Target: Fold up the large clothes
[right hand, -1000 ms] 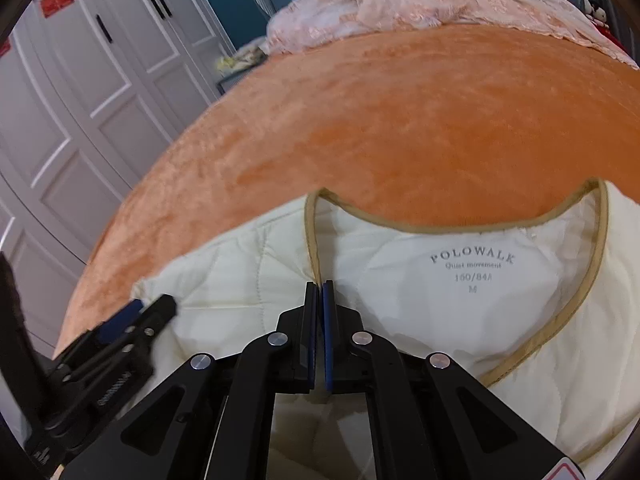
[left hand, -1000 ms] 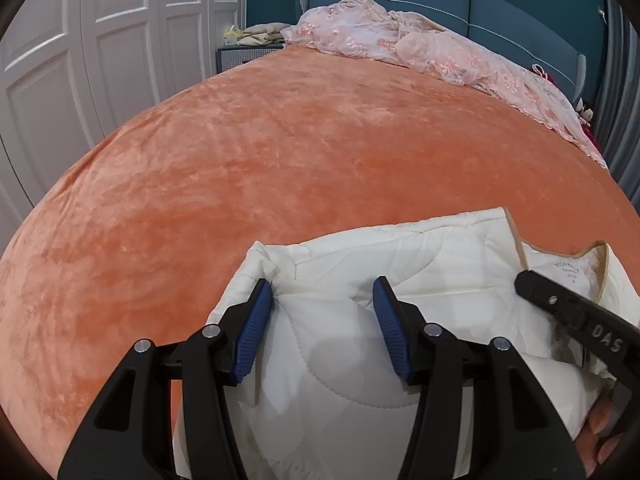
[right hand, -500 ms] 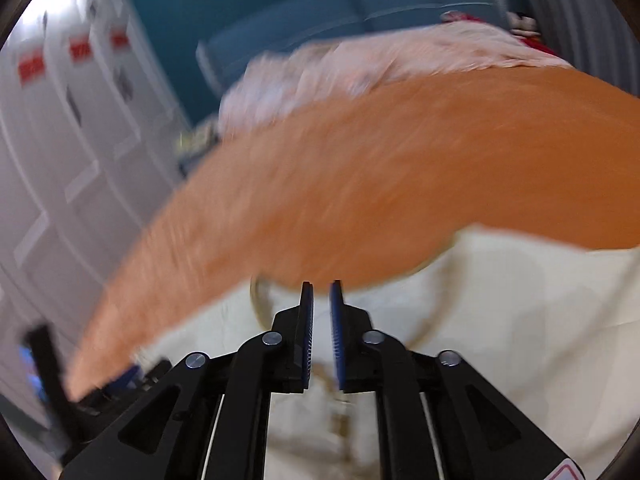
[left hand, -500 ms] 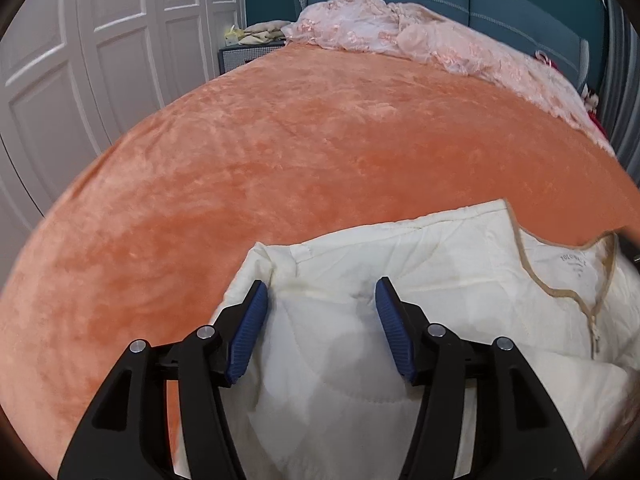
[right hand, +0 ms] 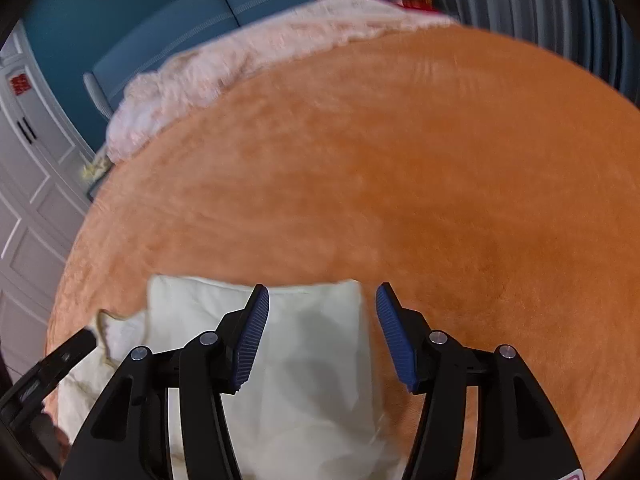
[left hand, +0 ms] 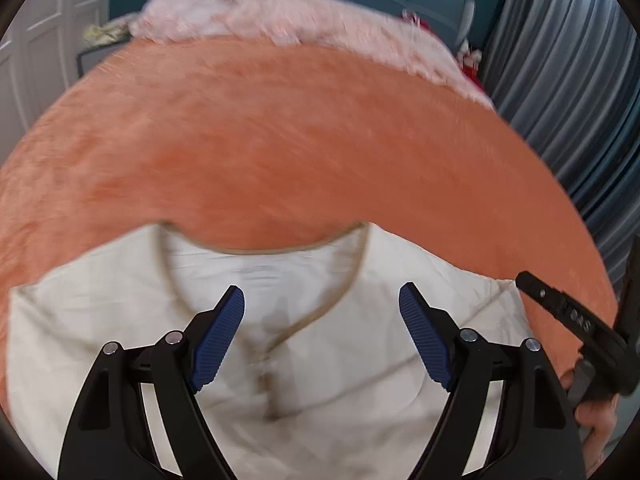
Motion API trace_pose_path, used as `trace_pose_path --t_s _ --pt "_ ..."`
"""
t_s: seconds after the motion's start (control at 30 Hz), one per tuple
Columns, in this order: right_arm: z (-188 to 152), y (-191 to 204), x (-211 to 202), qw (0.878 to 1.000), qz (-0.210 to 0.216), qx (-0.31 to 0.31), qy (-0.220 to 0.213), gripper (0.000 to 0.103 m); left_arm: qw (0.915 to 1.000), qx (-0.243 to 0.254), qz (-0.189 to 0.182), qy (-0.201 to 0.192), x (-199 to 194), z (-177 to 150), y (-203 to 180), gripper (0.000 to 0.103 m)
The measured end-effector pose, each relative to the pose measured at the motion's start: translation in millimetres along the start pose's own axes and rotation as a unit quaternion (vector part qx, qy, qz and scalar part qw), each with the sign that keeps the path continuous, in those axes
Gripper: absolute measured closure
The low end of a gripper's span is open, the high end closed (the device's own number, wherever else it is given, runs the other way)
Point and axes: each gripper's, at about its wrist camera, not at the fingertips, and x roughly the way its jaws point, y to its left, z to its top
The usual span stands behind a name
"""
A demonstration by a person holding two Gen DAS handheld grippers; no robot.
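A cream quilted jacket (left hand: 360,360) with tan neckline trim (left hand: 280,246) lies flat on the orange blanket (left hand: 280,140). My left gripper (left hand: 320,292) hovers over the collar and front opening; its jaws are opening, with nothing pinched between the blue pads (left hand: 218,340). My right gripper (right hand: 322,290) is over the jacket's right part (right hand: 304,360). Its jaws are opening too; the cloth lies below them, not pressed, and one pad (right hand: 394,336) is over bare blanket. Each view catches the other gripper at an edge: the right gripper (left hand: 568,312), the left gripper (right hand: 52,364).
Pink lace bedding (left hand: 280,12) is heaped at the head of the bed against a teal headboard (right hand: 200,16). White wardrobe doors (right hand: 28,200) stand on the left, and grey curtains (left hand: 560,80) hang on the right. A hand (left hand: 596,416) shows at the right edge.
The right gripper let go of the neckline trim, opened and swung right over the jacket's side. The left gripper moved right to above the collar and its jaws spread wider.
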Motion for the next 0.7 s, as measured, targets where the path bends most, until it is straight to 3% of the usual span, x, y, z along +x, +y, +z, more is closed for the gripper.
trace_pose_path --t_s 0.1,0.13,0.2,0.23,0.27,0.47,0.63,0.7 --pt "-4 -6 19 0.998 0.025 0.004 0.05 0.053 0.9995 -0.001 0.016 0.029 31 6 -11 0.029" --pt "-7 -6 25 0.998 0.031 -0.001 0.06 0.061 0.999 0.005 0.027 0.035 40 6 -15 0.031" --pt "-13 -1 24 0.998 0.022 -0.025 0.05 0.076 0.9966 0.025 0.059 0.052 59 2 -23 0.041" --pt "-15 2 22 0.998 0.018 -0.033 0.041 0.086 0.9953 0.032 0.073 0.055 66 -1 -23 0.042" --pt "-19 4 18 0.999 0.011 -0.038 0.028 0.091 0.9946 0.033 0.084 0.051 72 -5 -19 0.042" --pt "-30 3 14 0.999 -0.023 -0.037 -0.032 0.095 0.9943 0.037 0.1 0.007 76 -18 -16 0.042" --pt "-32 1 27 0.998 -0.054 -0.033 -0.03 0.092 0.995 0.027 0.096 -0.007 74 -22 -16 0.041" --pt "-29 -2 26 0.998 -0.048 -0.026 -0.03 0.09 0.9944 0.027 0.101 -0.011 69 -23 -17 0.04"
